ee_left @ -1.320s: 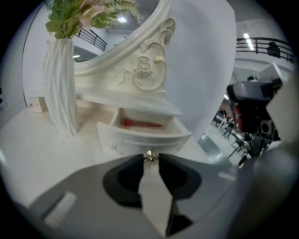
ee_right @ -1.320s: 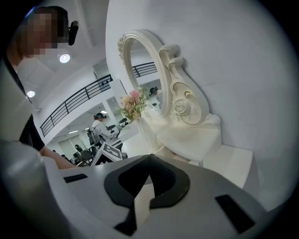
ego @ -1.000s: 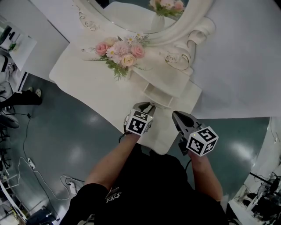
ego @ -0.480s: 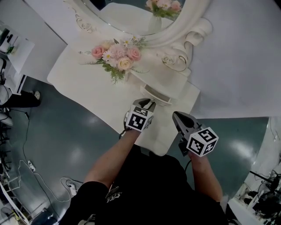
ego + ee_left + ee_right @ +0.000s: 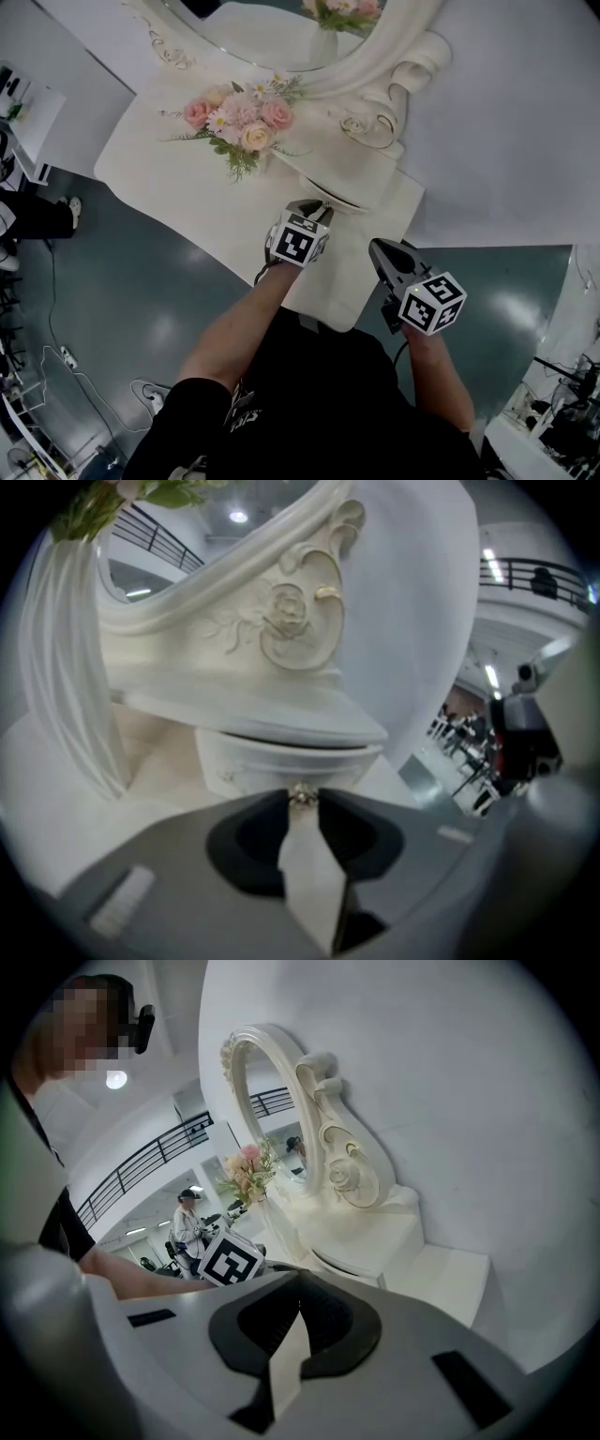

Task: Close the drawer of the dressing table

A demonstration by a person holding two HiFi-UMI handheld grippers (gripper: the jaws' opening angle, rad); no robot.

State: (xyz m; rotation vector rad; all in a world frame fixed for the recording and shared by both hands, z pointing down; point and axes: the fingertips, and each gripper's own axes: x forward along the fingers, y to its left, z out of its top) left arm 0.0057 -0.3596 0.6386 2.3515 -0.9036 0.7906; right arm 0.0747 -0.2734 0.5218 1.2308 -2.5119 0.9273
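The white dressing table (image 5: pixel 178 178) has a small drawer (image 5: pixel 334 202) under its raised shelf; only a thin sliver of the drawer shows. The curved drawer front (image 5: pixel 281 759) fills the middle of the left gripper view, tucked beneath the shelf. My left gripper (image 5: pixel 317 208) is at the drawer front, its tips closed on the small metal knob (image 5: pixel 302 797). My right gripper (image 5: pixel 378 247) hovers to the right above the table's corner, its jaws together with nothing between them (image 5: pixel 300 1279).
A pink and white flower bouquet (image 5: pixel 236 117) lies on the tabletop left of the drawer. An ornate oval mirror (image 5: pixel 281 33) stands at the back against a white wall. Cables (image 5: pixel 66 356) trail on the grey-green floor at the left.
My left gripper has moved toward the mirror and the drawer has slid in, from well out to almost flush. The right gripper has stayed put.
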